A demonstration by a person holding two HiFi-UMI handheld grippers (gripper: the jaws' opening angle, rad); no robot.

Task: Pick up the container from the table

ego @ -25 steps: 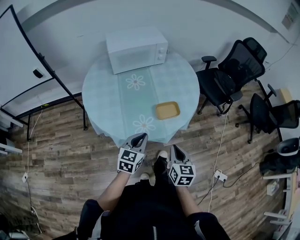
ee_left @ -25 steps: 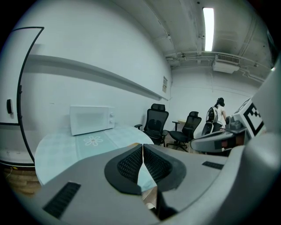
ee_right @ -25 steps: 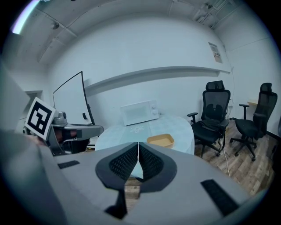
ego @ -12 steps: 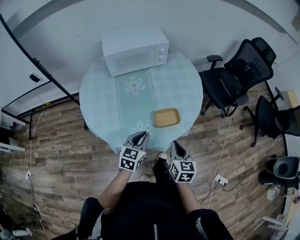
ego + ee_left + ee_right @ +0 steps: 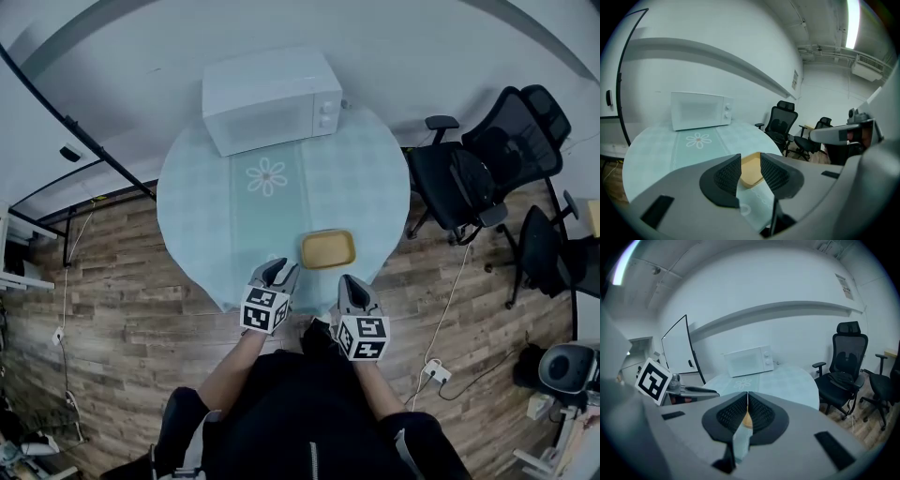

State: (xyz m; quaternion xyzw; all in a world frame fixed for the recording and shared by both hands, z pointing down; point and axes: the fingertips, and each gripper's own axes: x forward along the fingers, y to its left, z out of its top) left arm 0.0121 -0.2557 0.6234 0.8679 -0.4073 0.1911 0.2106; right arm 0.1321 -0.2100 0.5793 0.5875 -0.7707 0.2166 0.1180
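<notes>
The container (image 5: 328,249) is a shallow yellow rectangular tray lying on the round table (image 5: 197,197) near its front edge. It also shows between and beyond the left jaws as a yellow container (image 5: 751,171). My left gripper (image 5: 278,270) hovers at the table's front edge, just left of the container; its jaws are opening with nothing between them. My right gripper (image 5: 349,286) is off the table edge, below and slightly right of the container, jaws shut and empty. A sliver of the container (image 5: 747,418) shows past the right jaws.
A white microwave (image 5: 272,98) stands at the table's far side. Black office chairs (image 5: 487,164) stand to the right on the wood floor. A whiteboard stand (image 5: 84,141) leans at the left. A power strip and cable (image 5: 433,373) lie on the floor right of the person.
Both grippers have come forward to the table's front edge, nearer the container. The left jaws, shut before, now stand apart.
</notes>
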